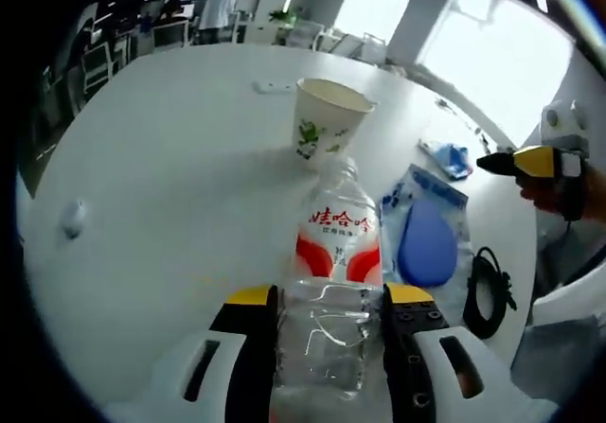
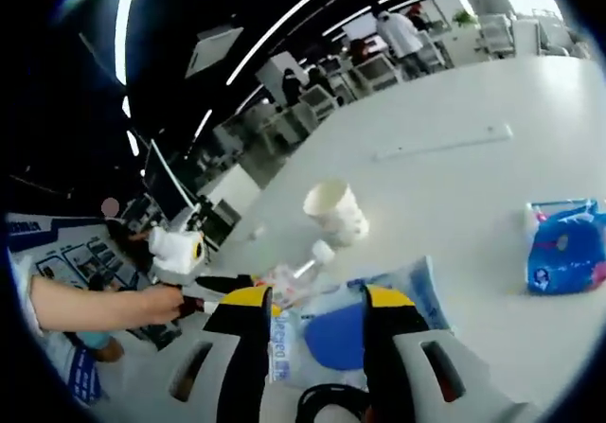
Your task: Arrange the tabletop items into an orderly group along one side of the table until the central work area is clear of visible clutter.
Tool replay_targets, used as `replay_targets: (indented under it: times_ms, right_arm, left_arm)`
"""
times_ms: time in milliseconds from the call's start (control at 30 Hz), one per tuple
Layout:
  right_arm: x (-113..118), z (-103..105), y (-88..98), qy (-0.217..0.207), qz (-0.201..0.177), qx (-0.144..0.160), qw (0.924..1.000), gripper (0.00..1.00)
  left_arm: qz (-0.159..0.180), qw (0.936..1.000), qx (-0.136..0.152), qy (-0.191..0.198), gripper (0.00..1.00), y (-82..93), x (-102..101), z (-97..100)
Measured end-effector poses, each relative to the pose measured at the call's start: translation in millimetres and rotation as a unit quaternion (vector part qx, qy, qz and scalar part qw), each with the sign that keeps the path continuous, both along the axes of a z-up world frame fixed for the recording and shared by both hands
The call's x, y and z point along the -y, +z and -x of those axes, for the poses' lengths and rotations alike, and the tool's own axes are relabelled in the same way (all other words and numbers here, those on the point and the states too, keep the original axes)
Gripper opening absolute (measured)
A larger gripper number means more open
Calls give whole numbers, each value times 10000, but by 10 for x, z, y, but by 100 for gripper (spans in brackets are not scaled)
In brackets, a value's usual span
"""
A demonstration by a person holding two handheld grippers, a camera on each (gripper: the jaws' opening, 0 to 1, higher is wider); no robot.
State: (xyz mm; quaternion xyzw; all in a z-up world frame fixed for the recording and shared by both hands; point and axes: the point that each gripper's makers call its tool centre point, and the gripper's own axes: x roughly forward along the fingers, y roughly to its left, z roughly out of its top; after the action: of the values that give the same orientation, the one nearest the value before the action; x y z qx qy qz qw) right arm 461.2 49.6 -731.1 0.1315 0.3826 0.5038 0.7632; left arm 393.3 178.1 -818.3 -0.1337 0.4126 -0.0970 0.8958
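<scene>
Clear plastic bottle point(image 1: 331, 281), one, clamped in left gripper point(image 1: 329, 302) fingers | right gripper point(image 2: 308, 302) fingers apart | one paper cup point(image 1: 327, 120) | two blue packets point(image 1: 428, 229) point(image 1: 447, 158) | white desk point(image 1: 170, 158)

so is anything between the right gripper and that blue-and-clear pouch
Nothing visible. The pouch lies on the table right ahead of the open right gripper. The bottle, held by the left gripper, lies just beyond it.
</scene>
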Motion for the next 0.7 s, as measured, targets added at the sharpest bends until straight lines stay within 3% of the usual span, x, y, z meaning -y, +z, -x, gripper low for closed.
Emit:
replay_targets:
  times_ms: [200,433,533,700]
  right_arm:
    - [-116,35,-147,47,144,-255,9996,40]
    - [-368,81,-135,63,-118,-706,9974,41]
    - [-542,101,-111,111,-399,-999,9941,41]
    - [-698,60,-196,-18,-348,-1276,9912,41]
  left_arm:
    - [-33,10000,-11,-32,40,-8,-3,-3]
    - [-68,10000,-9,-39,40,-18,-10,-7]
    - [-74,10000,22,-14,40,-18,-12,-9]
    - [-90,9999,87,31,40,-21,-19,-14]
